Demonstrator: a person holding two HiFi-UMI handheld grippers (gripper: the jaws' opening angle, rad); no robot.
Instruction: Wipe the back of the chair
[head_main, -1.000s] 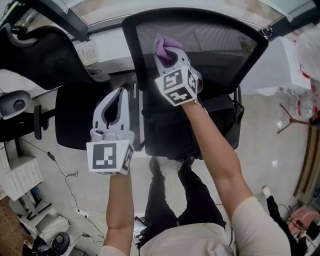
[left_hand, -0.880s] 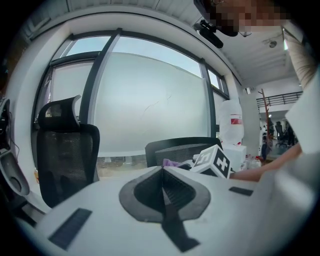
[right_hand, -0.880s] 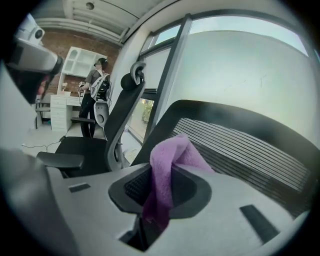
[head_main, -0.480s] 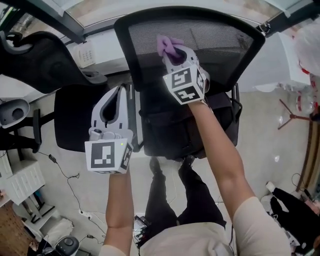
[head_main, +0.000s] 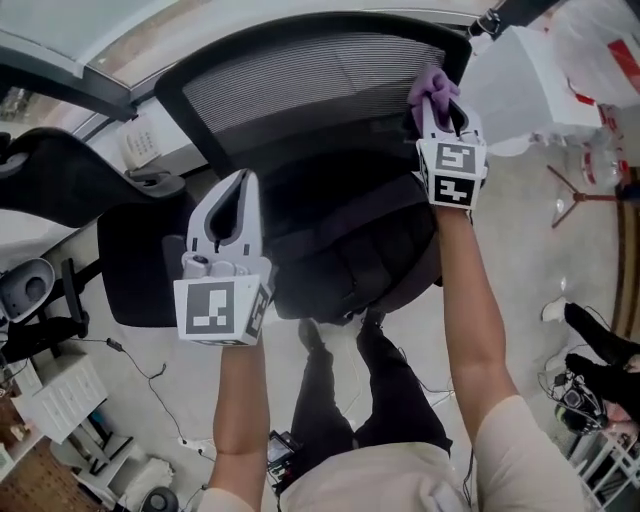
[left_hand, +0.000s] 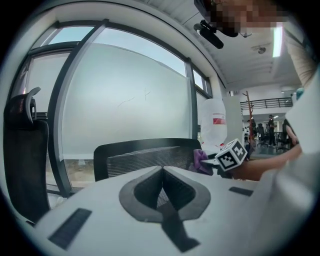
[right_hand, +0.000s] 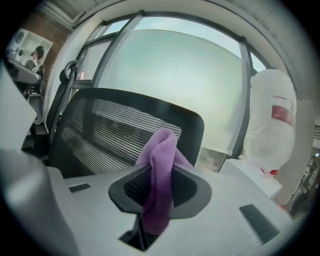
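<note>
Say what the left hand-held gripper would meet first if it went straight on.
Probably the mesh chair back, dead ahead of the left hand-held gripper; how far off is unclear.

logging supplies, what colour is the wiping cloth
Purple; the cloth shows best in the right gripper view.

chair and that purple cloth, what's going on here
A person stands behind an office chair with a gripper in each hand. The right gripper has its jaws shut on a purple cloth and holds it at the right end of the mesh chair back, near the top rim. The left gripper is shut and empty, held lower, off the chair back.
</note>
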